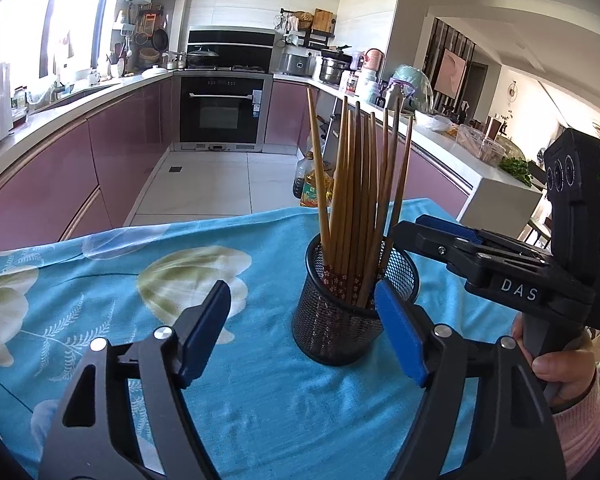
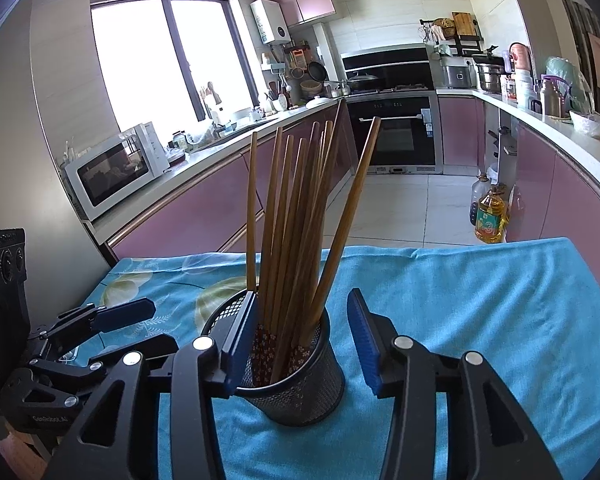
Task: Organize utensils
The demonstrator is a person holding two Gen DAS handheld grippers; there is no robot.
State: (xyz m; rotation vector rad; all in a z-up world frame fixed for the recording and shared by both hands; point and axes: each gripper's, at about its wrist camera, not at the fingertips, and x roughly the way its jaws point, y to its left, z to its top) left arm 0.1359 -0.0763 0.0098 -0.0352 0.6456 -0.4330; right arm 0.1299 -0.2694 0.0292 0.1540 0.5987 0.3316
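One mesh holder [image 2: 296, 384], roughly a dozen chopsticks [image 2: 296, 216] bunched inside, two tools [image 1: 300, 336], one blue cloth [image 1: 112, 280].

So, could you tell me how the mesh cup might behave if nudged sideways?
The mesh cup probably tips easily: the chopsticks stand tall above its rim and lean outward, making it top-heavy. It looks light, being wire mesh. On the soft cloth it may drag and bunch fabric rather than slide.

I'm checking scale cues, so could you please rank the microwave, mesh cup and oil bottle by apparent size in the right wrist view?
1. Black mesh cup, though it sits nearest the camera.
2. White microwave.
3. Yellow oil bottle.
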